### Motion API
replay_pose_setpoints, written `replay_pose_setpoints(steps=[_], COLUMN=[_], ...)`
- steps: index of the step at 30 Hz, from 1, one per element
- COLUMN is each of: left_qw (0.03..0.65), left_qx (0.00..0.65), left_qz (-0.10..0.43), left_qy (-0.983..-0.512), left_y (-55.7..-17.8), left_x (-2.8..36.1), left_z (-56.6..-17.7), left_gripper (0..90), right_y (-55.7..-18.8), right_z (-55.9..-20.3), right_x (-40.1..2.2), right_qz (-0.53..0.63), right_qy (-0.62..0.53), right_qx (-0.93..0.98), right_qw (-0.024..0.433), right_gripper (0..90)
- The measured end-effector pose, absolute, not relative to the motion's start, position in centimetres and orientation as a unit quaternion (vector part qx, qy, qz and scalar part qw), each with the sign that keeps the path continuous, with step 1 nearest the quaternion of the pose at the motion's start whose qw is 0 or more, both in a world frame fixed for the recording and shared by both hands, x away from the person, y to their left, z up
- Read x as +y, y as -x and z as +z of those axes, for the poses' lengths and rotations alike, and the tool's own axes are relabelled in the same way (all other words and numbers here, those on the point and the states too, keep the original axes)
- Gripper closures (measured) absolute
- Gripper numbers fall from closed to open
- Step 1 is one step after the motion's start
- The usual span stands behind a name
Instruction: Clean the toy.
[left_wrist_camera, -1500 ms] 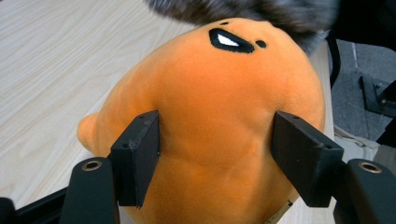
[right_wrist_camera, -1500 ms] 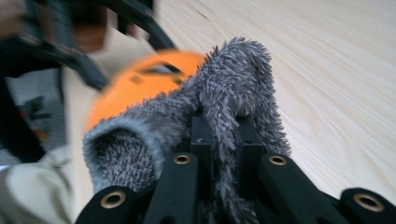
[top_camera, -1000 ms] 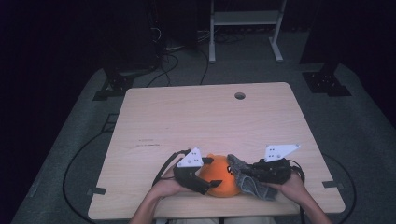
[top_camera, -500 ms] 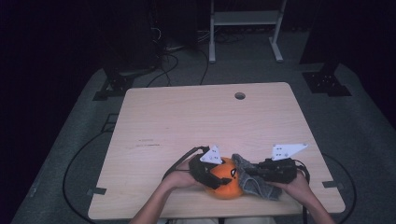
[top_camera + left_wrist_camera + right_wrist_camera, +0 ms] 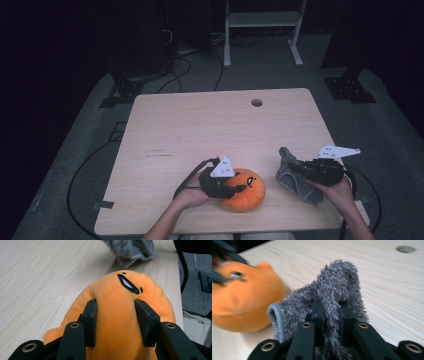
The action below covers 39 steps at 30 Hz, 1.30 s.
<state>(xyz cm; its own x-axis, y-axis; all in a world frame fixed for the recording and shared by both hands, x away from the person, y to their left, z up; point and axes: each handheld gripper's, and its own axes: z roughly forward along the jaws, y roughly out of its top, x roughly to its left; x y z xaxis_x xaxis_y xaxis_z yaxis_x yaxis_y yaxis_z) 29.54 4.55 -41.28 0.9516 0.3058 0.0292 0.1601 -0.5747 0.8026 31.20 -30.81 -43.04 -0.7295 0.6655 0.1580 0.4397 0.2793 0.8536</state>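
Left hand-held gripper (image 5: pixel 115 322) pinches the orange plush (image 5: pixel 117 345); right hand-held gripper (image 5: pixel 331 317) pinches the grey sock (image 5: pixel 337 287)

Pale wood desk (image 5: pixel 200 125) with a cable hole (image 5: pixel 257 102); grey carpet (image 5: pixel 380 130); white rack (image 5: pixel 262 20) behind; room dark.

I'm working in what looks like a lab or recording studio: dark surroundings, grey carpet (image 5: pixel 390 125), cables (image 5: pixel 185 65) trailing across it, a white metal stand (image 5: pixel 262 20) behind 1 wooden tabletop (image 5: pixel 200 130).
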Motion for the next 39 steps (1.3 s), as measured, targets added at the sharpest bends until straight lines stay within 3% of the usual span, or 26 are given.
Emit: replay_pose_setpoints(steps=[12, 16, 30, 39], left_qw=[0.443, 0.444, 0.443, 0.434], left_qx=[0.147, 0.160, 0.193, 0.227], left_qz=[0.107, 0.117, 0.169, 0.184], left_qy=[-0.878, -0.874, -0.859, -0.852], left_y=[-30.2, -31.0, -35.3, -38.1], left_x=[5.3, 5.4, 5.1, 5.0], left_z=[-40.5, -40.1, -38.0, -38.6], left_gripper=[57.4, 57.3, 56.1, 55.3], right_y=[-32.1, -32.0, -31.6, -31.7], right_z=[-44.7, -44.5, -43.9, -44.1], right_x=[-30.8, -31.0, -30.2, -29.7], right_qz=[0.471, 0.484, 0.496, 0.497], right_qy=[-0.367, -0.368, -0.351, -0.346], right_qx=[0.792, 0.782, 0.782, 0.785], right_qw=[0.129, 0.136, 0.141, 0.133], right_gripper=[54.6, 50.8, 47.3, 45.2])
